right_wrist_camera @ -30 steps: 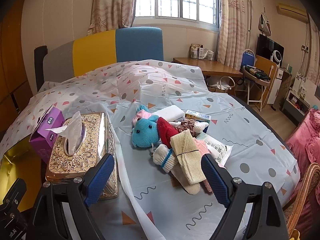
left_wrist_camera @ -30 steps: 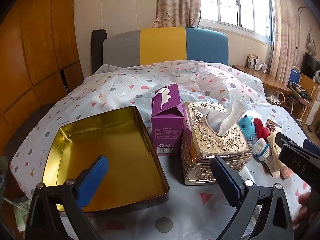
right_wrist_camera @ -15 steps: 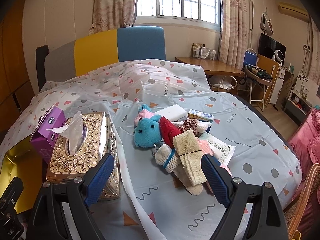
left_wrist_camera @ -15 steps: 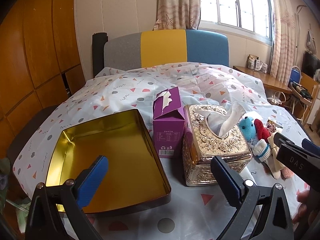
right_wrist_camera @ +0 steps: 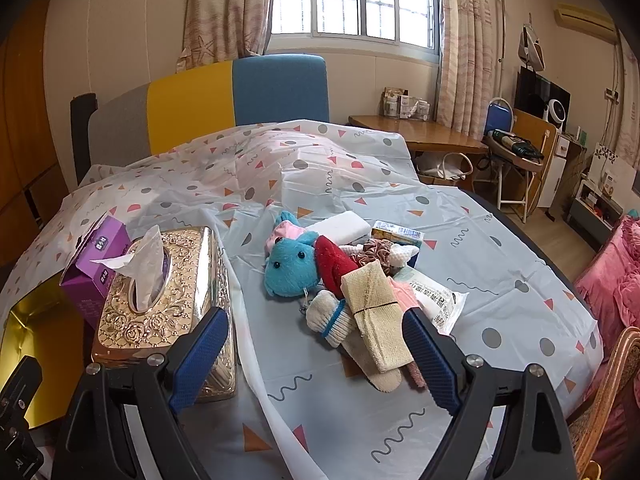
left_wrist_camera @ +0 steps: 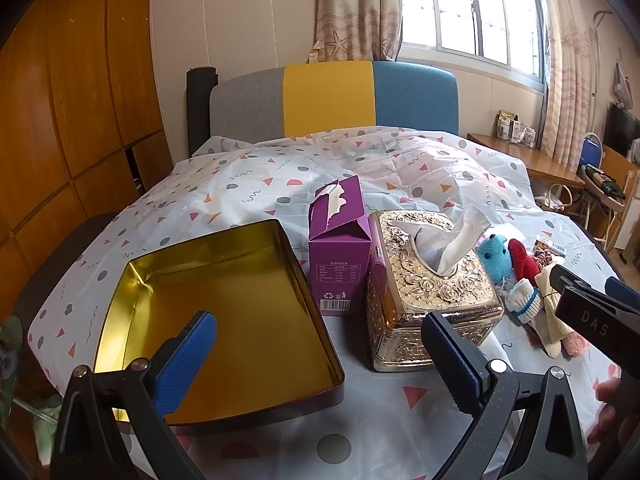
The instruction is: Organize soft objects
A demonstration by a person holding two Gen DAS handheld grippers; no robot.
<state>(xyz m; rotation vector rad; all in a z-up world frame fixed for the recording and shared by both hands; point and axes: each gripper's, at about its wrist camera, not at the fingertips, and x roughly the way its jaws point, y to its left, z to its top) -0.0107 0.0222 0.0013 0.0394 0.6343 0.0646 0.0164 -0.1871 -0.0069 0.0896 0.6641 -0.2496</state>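
Bedroom, daylight from the window; I am working over a bed (right_wrist_camera: 500, 248) under a patterned plastic sheet.

Item 1, gold tin tray (left_wrist_camera: 132, 280): sitting empty at the bed's near left corner. I am judging it the likely destination for the soft things.

Item 2, purple carton (left_wrist_camera: 340, 256) and ornate gold tissue box (left_wrist_camera: 424, 280): standing side by side just right of the tray, between it and the pile.

Item 3, soft pile, right of the tissue box toward the bed's right edge: blue plush toy (right_wrist_camera: 292, 268), red mitten (right_wrist_camera: 334, 260), white sock with a blue band (right_wrist_camera: 332, 316), banded beige cloth (right_wrist_camera: 374, 308), brown scrunchie (right_wrist_camera: 378, 252), with a pink piece partly hidden beneath. Hard packets are lying mixed in behind.

Item 4, left gripper (left_wrist_camera: 320, 356): I am holding it over the tray's near edge, fingers spread wide, nothing between them.

Item 5, right gripper (right_wrist_camera: 316, 354): I am hovering it just short of the pile, fingers wide apart and empty.

Handling note: I am planning to take the top layer first, probably the beige cloth or the sock, pinching across a narrow fold so neighbours are not dragging along, then carrying it high over the tissue box.
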